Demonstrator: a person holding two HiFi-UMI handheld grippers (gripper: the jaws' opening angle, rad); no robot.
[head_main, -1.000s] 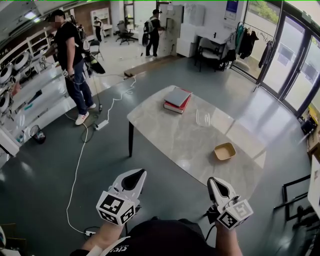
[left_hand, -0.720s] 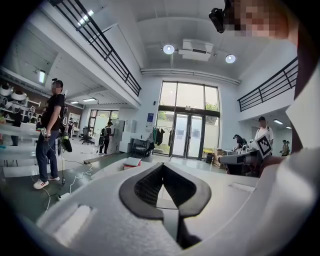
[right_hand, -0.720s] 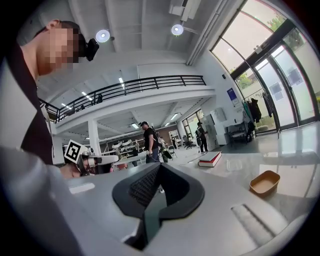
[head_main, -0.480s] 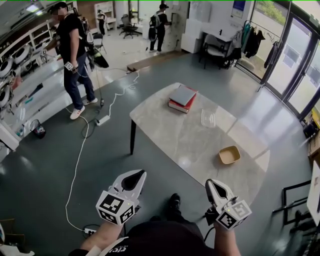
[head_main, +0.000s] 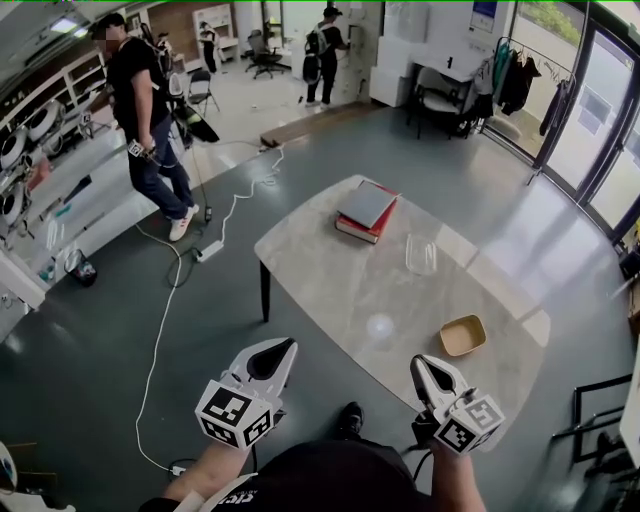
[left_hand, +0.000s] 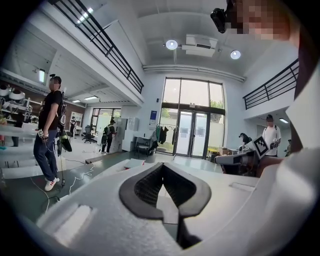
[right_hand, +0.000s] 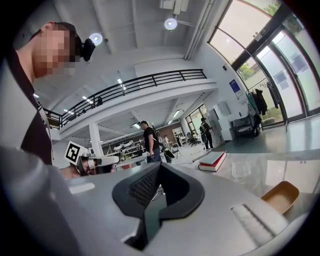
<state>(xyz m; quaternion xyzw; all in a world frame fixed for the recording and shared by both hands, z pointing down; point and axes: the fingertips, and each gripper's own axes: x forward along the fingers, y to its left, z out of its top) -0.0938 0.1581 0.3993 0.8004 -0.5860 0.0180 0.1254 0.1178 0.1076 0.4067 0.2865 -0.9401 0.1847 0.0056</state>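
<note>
Both pairs of tongs are held low in front of the wearer, short of the near edge of the marble tabletop (head_main: 330, 280). The left tongs (head_main: 273, 355) are pressed together at the tips, with nothing in the hollow between the pads. The right tongs (head_main: 427, 371) are likewise pressed together and empty.

The tan dish (head_main: 463, 335) lies on the near right part of the tabletop. It is the thing nearest the right tongs, yet well apart from them, and in the right gripper view it shows low at the right (right_hand: 281, 196). A clear glass (head_main: 421, 254) stands upright beyond the dish, towards the middle of the tabletop. A stack of books (head_main: 365, 210), grey cover uppermost over a red one, rests at the far end.

On the grey floor to the left, a white cable (head_main: 158, 320) runs to a power strip (head_main: 208, 250). A person in dark clothing (head_main: 145, 120) stands near the shelving.
</note>
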